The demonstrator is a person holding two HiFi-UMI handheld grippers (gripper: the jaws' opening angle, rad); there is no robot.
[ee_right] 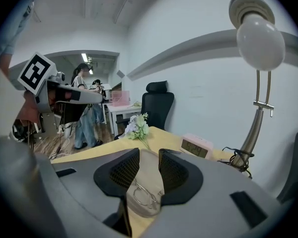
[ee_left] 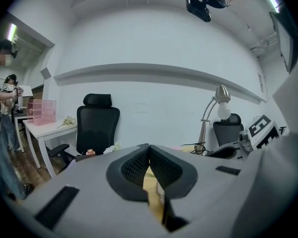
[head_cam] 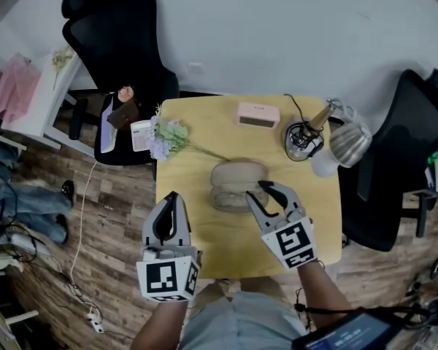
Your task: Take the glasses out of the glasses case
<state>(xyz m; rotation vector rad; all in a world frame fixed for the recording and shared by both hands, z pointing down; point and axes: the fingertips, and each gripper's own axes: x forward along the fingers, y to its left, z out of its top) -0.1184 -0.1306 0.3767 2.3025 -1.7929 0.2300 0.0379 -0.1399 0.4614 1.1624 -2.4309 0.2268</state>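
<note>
A beige glasses case (head_cam: pixel 232 185) lies open in the middle of the yellow table (head_cam: pixel 197 166). In the right gripper view, thin-framed glasses (ee_right: pixel 145 196) rest inside the case (ee_right: pixel 148 180). My right gripper (head_cam: pixel 260 193) hovers over the case's right side, jaws open; the case and glasses show in the gap between its pads (ee_right: pixel 171 172) without being touched. My left gripper (head_cam: pixel 171 197) hangs over the table's front left corner, apart from the case. Its fingertips meet and hold nothing (ee_left: pixel 148 148).
At the table's back edge sit a pink clock (head_cam: pixel 258 114), a desk lamp (head_cam: pixel 347 141) with a coiled cable (head_cam: pixel 301 141), and artificial flowers (head_cam: pixel 168 137) at the left. Black office chairs (head_cam: pixel 124 35) (head_cam: pixel 416 144) flank the table. People stand far left (ee_right: pixel 84 108).
</note>
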